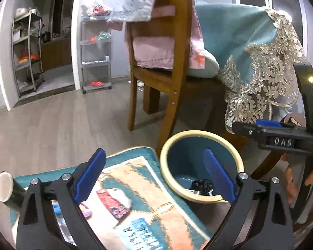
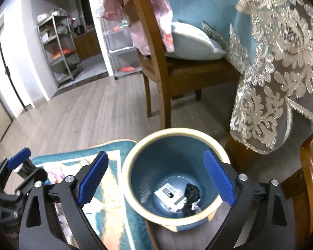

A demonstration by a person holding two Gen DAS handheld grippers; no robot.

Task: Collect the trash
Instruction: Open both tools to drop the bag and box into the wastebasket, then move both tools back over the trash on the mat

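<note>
A blue trash bin (image 2: 156, 162) with a cream rim stands on the floor beside a teal and orange mat (image 1: 135, 166). At its bottom lie a white packet (image 2: 171, 195) and a black crumpled scrap (image 2: 192, 191). My right gripper (image 2: 156, 154) hangs open over the bin's mouth with nothing between its fingers. My left gripper (image 1: 154, 153) is open too, above the mat's edge and the bin's left rim (image 1: 167, 152), also holding nothing. On the mat lie a red and white wrapper (image 1: 112, 202), a blue packet (image 1: 141, 233) and a small pink item (image 1: 85, 210).
A dark tube with a white mouth (image 1: 4, 187) sits at the mat's left end. A wooden chair (image 1: 173, 62) with cushions stands just behind the bin. A lace-edged blue tablecloth (image 2: 271, 73) hangs at the right. Grey wooden floor (image 1: 62, 120) stretches to shelves (image 1: 27, 52) at the back left.
</note>
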